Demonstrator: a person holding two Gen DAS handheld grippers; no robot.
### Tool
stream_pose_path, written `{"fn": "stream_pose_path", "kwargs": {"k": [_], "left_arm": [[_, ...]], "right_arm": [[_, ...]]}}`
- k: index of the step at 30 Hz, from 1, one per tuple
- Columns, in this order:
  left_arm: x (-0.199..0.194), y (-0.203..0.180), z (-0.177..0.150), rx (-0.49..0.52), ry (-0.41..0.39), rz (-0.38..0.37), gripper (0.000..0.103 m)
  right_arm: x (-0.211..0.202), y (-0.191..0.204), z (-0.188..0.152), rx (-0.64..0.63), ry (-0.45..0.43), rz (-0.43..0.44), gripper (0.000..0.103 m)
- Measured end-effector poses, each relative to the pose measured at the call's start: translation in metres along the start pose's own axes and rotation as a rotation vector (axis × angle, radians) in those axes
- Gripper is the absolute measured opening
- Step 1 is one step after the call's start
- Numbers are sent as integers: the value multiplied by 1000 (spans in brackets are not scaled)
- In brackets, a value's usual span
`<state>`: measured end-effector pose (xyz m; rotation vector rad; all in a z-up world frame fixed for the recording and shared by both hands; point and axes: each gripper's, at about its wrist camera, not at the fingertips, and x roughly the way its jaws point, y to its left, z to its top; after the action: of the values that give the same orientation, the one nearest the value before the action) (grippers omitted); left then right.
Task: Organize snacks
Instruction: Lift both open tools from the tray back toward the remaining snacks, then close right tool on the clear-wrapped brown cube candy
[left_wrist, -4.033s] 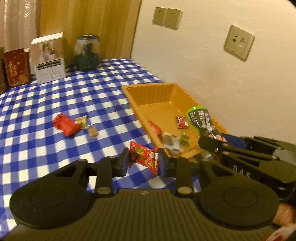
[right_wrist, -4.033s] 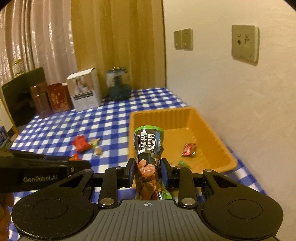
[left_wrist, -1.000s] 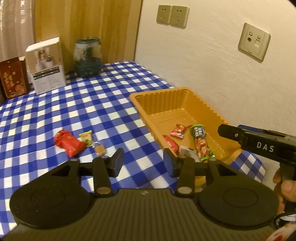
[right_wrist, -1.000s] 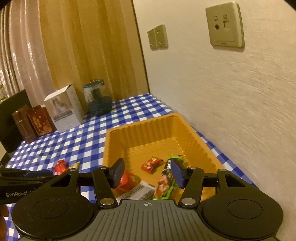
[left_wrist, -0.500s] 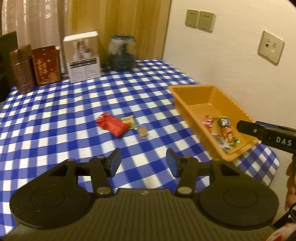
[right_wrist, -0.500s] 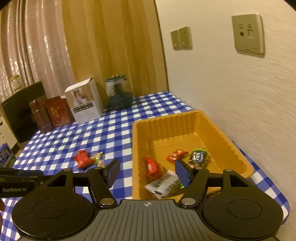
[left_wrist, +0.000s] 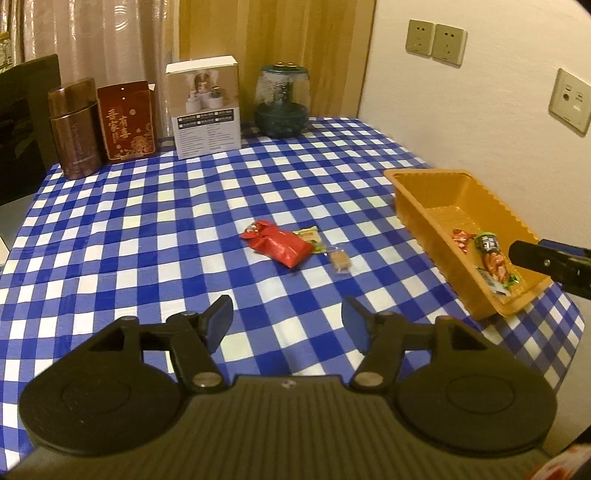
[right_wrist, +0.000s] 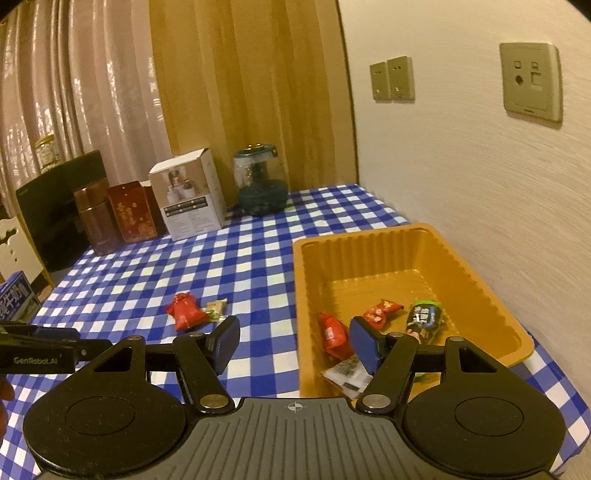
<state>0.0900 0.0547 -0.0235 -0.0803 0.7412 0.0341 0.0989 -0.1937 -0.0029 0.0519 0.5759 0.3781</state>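
Four snacks lie in the tray; three are left on the worktop. The left gripper is opening, the right gripper is held wide; both are empty.

The right gripper pokes in from the left wrist view's right edge, fingers cut off there. In the orange tray, a silver packet sits half hidden behind the near finger. Print on the small tan sweet is too tiny to read.
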Motion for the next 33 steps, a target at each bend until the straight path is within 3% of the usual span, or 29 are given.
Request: {"fn": "stream_pose_path", "kwargs": {"k": [14, 33], "left_arm": [[20, 23, 5, -31, -7, 38, 80], [50, 69, 19, -117, -8, 83, 87]], "right_arm": [[23, 37, 1, -54, 9, 91, 66], [84, 81, -5, -113, 89, 99, 65]]}}
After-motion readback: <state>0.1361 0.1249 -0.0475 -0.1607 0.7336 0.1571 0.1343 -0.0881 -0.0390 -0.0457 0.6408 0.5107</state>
